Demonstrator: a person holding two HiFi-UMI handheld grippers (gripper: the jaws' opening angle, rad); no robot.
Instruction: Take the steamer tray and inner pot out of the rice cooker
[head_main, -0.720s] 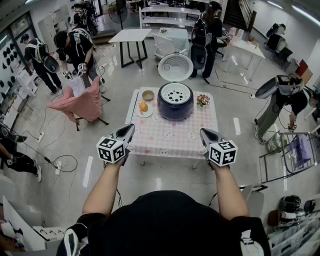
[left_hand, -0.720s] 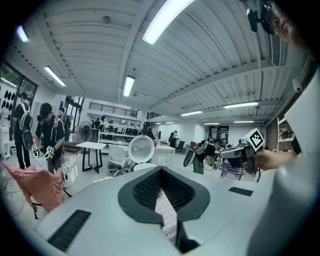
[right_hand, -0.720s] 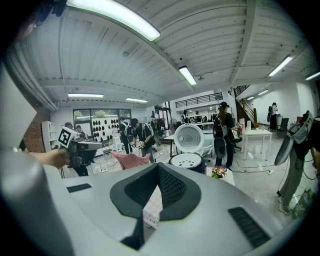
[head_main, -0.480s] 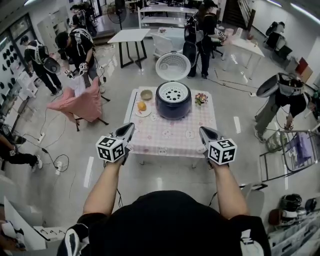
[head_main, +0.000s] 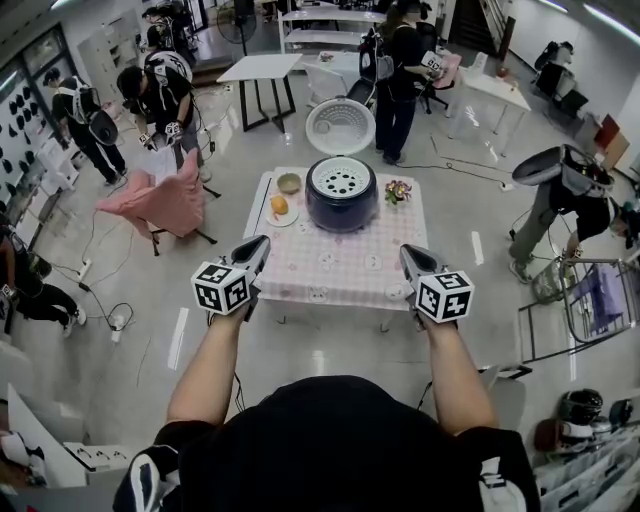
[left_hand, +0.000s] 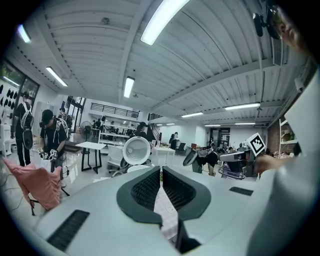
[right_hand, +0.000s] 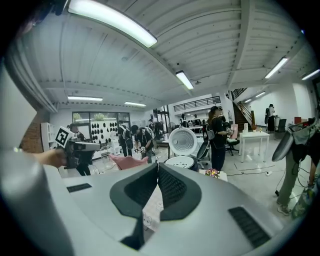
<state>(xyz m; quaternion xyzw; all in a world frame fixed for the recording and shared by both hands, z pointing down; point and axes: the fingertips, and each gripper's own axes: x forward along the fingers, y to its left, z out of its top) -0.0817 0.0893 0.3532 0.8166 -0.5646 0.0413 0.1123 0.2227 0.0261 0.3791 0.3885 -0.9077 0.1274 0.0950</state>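
Dark blue, the rice cooker (head_main: 342, 195) stands at the middle of the surface's (head_main: 340, 270) far edge. Its lid (head_main: 340, 126) is up and the white, holed steamer tray (head_main: 341, 181) sits in its mouth; the inner pot beneath cannot be seen.

Only the head view shows the whole surface, with a plate (head_main: 279, 207) and bowl (head_main: 289, 183) toward the far left corner and flowers (head_main: 398, 190) toward the far right. The left gripper view catches just the lid (left_hand: 136, 150) above its jaws. The right gripper view shows the lid (right_hand: 183, 141), tray (right_hand: 179, 161) and flowers (right_hand: 212, 173).

The left hand-held gripper (head_main: 262, 243) is at the near left corner and the right hand-held gripper (head_main: 407, 251) at the near right. Both have their jaws pressed together on nothing. The cooker lies ahead between them, well apart from both.

Against the earlier frame, the surface and cooker sit higher in the head view, and the person in black behind them has stepped left.
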